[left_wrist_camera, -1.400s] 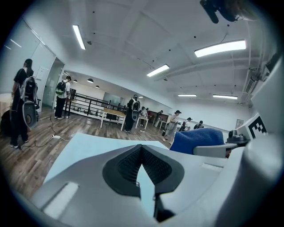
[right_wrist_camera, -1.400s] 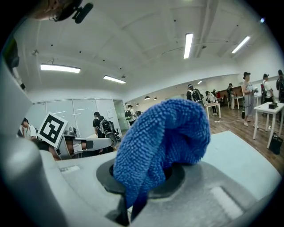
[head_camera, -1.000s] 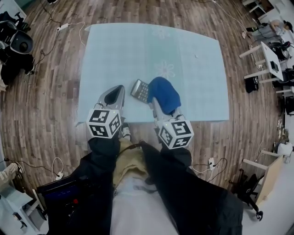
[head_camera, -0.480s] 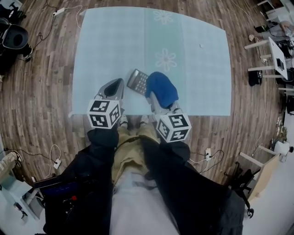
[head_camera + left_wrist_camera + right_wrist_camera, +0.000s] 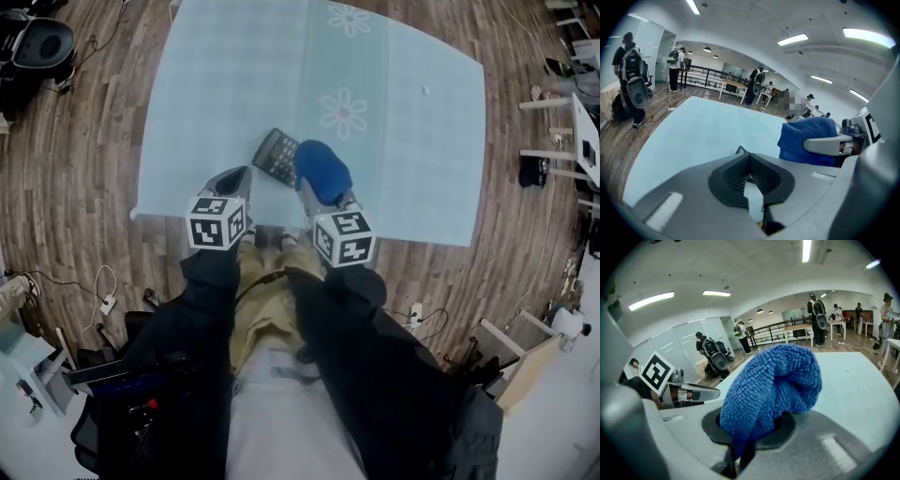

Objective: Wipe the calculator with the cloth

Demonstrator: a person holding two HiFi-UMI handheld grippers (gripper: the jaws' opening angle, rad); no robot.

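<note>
Head view: left gripper [image 5: 233,179], over the near table edge, jaws drawn together, nothing between them. Right gripper [image 5: 321,192], just beside it, jaws clamped on bunched blue cloth [image 5: 322,170]. Cloth lies against the right edge of the dark calculator [image 5: 276,157], which lies askew on the pale blue table [image 5: 225,75]. Beyond: flower print [image 5: 343,112].

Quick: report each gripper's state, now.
Left gripper: closed, holding nothing.
Right gripper: closed on the blue cloth.
</note>
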